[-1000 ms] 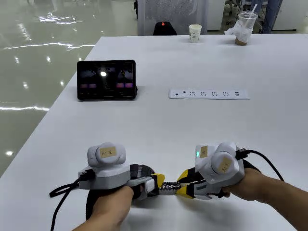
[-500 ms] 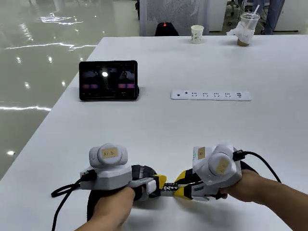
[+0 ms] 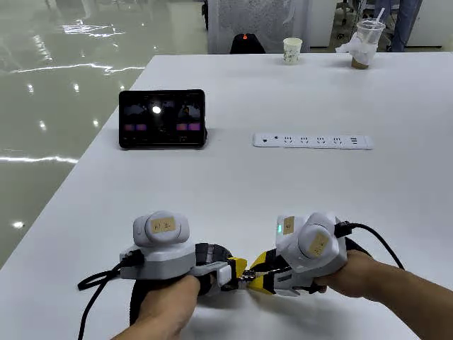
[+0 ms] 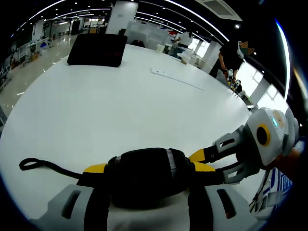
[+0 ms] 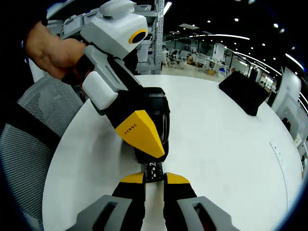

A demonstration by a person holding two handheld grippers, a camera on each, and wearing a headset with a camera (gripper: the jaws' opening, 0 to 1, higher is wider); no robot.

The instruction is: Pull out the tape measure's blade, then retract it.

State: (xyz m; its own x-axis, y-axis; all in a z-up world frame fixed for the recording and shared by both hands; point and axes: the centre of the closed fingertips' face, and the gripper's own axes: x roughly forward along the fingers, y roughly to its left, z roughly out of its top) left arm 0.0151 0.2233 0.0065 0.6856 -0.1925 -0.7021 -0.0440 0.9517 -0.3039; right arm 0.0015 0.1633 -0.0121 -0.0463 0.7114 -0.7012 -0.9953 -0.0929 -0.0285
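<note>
Plastic cup (image 3: 369,37) holds straw (image 3: 380,13); left hand-held gripper (image 3: 232,271) clasps tape measure (image 4: 145,177).

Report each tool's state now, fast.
Left tool: closed, holding the tape measure by its case.
Right tool: closed, pinching the blade at its tip.

The left gripper (image 3: 236,268) and right gripper (image 3: 256,276) have white-and-grey bodies, rounded tops bearing tan labels (image 3: 163,226), yellow jaw tips and trailing black cables (image 3: 94,282).
</note>
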